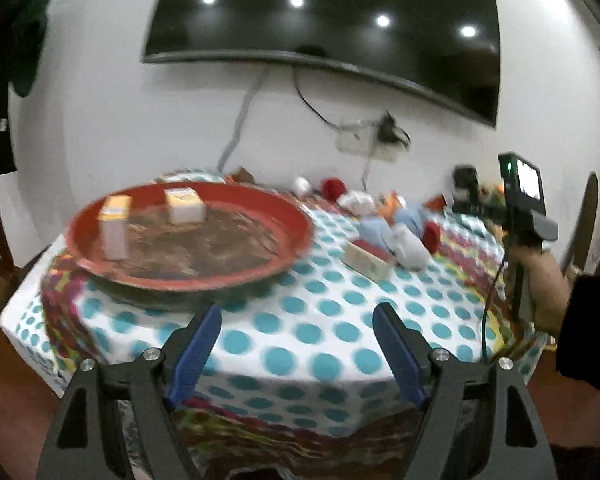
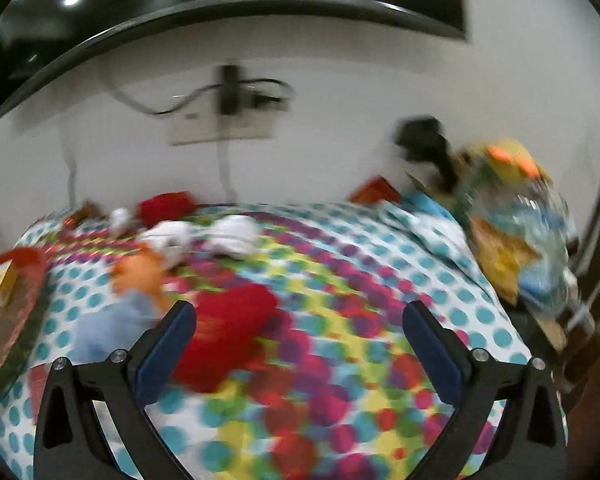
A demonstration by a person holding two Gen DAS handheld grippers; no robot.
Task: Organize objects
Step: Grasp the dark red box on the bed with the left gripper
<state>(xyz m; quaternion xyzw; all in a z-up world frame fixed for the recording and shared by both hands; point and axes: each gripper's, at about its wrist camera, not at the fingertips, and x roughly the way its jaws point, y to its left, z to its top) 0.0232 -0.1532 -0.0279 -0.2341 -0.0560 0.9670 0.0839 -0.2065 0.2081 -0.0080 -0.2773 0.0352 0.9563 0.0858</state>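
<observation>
1. The round red tray (image 1: 292,216) sat on the left part of the table, on the dotted tablecloth (image 1: 320,332); its floor looked brown and patterned, its rim plain red.
2. Two small white boxes with orange tops stood in the tray: one box (image 1: 115,226) near the left rim, upright, and the second box (image 1: 185,205) toward the back.
3. A flat cream box with a red top (image 1: 368,256) lay on the cloth just right of the tray.
4. Beyond it a heap of soft rolled pieces, blue (image 1: 380,230), white (image 1: 410,246) and red (image 1: 432,236), lay close together; motion blur hid their exact shapes.
5. The left gripper (image 1: 296,312) hung over the near edge of the table with its blue-padded jaws spread wide and nothing between them.
6. The right gripper (image 2: 300,312) also stood spread wide and empty above the multicoloured centre of the cloth; a red soft bundle (image 2: 228,336) lay just beside its left finger.
7. A crinkled clear bag of bright items (image 2: 516,232) crowded the right edge of the table.
8. A dark wall-mounted screen (image 1: 324,20) hung above, with cables below it.
</observation>
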